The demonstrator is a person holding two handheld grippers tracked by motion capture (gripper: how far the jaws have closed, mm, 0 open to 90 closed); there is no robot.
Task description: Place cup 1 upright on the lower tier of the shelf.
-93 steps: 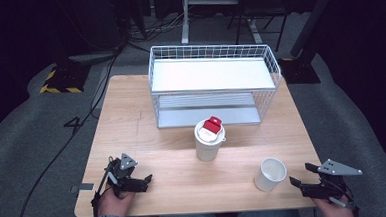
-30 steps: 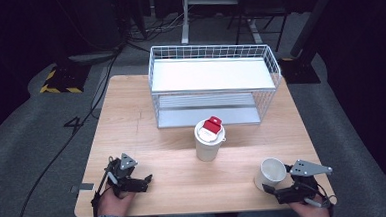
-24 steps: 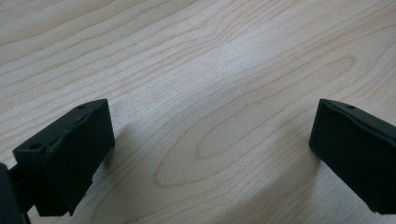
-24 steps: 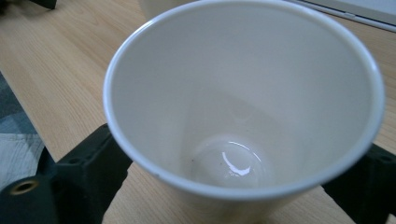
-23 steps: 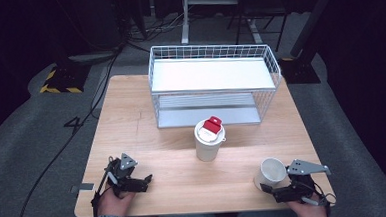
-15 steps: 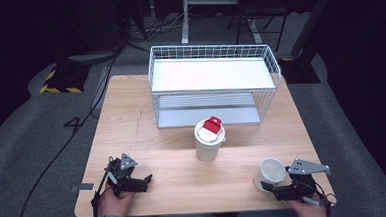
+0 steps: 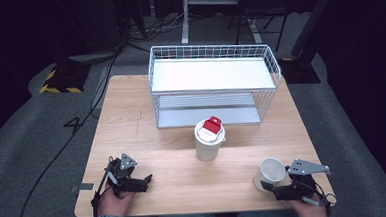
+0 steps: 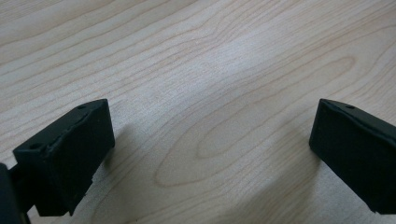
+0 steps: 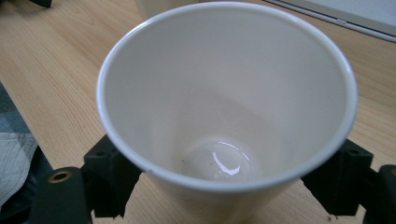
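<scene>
Across the middle of the high view, the wooden table (image 7: 146, 121) is carrying everything you are working with. Toward the upper centre of that frame, the white wire basket (image 7: 214, 82) is sitting at the table's far edge, its upper tray bare. Just below it, near the centre, the lidded paper cup (image 7: 209, 140) with a red tab on top is standing upright, untouched.

At the lower right, you are bringing your right gripper (image 7: 278, 190) around the open white cup (image 7: 270, 173). In the right gripper view the cup (image 9: 229, 107) is sitting upright between the two black jaws, which are flanking its lower wall; whether they are already pressing on it I cannot tell. A little clear liquid seems to be pooling at its bottom.

At the lower left, your left gripper (image 7: 135, 184) is resting on the table, its jaws (image 8: 210, 154) spread wide over bare wood, gripping nothing.

Judging from this, you are only starting: the grasp on the open cup is being set up, and lifting it and taking it anywhere is all left to do.
</scene>
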